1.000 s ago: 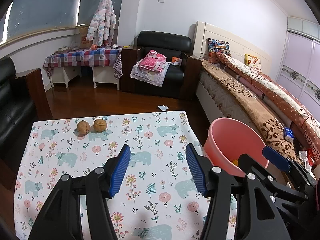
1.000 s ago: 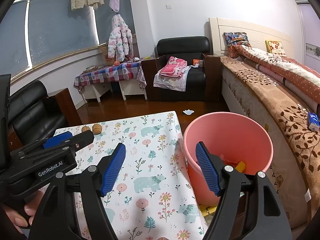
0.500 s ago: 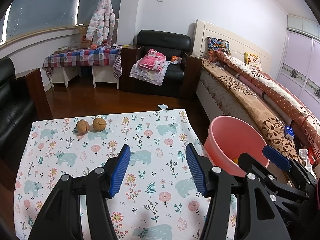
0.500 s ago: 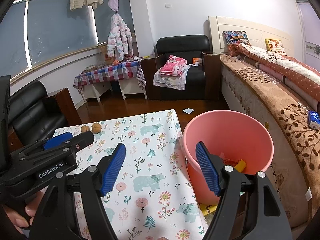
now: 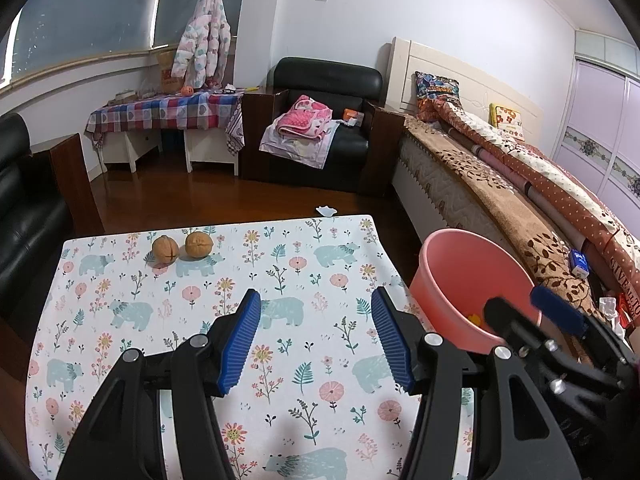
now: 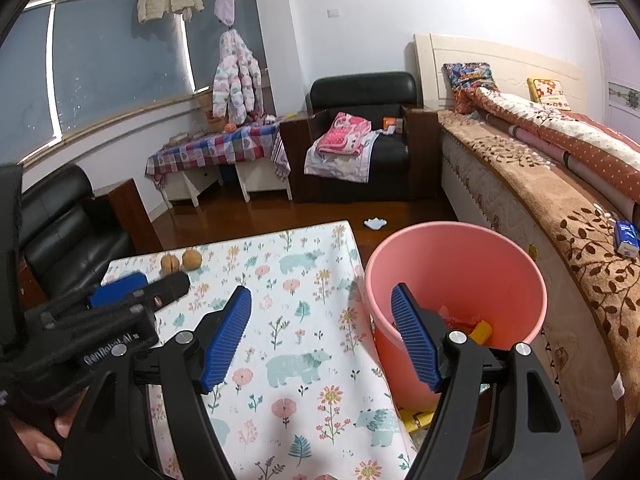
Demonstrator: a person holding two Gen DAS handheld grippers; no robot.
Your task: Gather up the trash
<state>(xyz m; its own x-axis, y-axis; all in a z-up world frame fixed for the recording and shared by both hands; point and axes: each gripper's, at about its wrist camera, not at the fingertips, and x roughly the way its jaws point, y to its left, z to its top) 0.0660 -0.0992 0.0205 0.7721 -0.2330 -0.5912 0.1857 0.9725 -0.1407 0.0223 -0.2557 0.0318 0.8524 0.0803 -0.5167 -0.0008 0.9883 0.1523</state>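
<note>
Left tool (image 5: 316,336): released, blue pads spread wide, nothing between them, held above the near part of the surface (image 5: 120,280) with its bear-and-flower cloth.

Right tool (image 6: 320,334): released, nothing between the pads, held over the surface's right edge; its right pad shows in front of the pink bucket (image 6: 456,272).

Pink bucket: just right of the surface, between it and the bed (image 6: 560,216); red and yellow trash (image 6: 472,324) lies at its bottom.

Two walnuts (image 5: 182,246): side by side, far left on the surface.

White scrap (image 5: 326,211): on the floor beyond the far edge.
</note>
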